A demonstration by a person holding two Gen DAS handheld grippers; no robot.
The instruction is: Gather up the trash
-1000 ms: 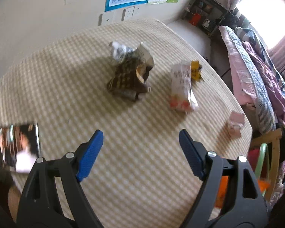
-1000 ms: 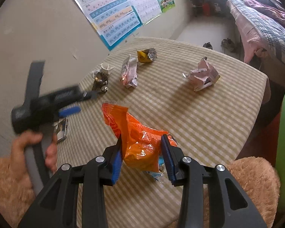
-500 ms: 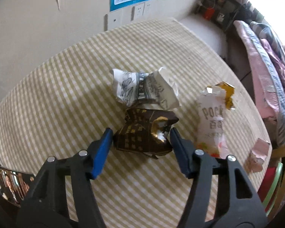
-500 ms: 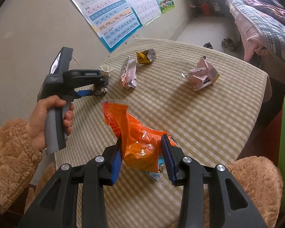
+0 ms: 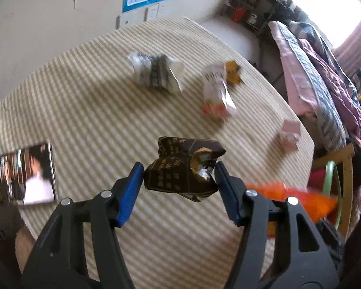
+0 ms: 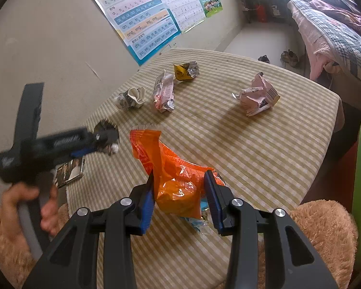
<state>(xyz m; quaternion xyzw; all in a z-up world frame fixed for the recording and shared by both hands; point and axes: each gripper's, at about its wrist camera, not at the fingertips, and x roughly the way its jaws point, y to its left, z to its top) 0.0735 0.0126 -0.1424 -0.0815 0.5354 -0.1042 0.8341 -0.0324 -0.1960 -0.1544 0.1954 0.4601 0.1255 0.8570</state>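
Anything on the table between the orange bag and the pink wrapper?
Nothing: bare striped cloth between the orange bag and the pink wrapper, clear in the right wrist view.

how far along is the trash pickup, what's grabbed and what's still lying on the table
No bin shows, so nothing is visibly disposed of. In hand: the left gripper, jaws just closed, holds the brown wrapper; the right gripper holds the orange bag. Left on the table: white crumpled wrapper, snack packet, gold wrapper, pink carton.
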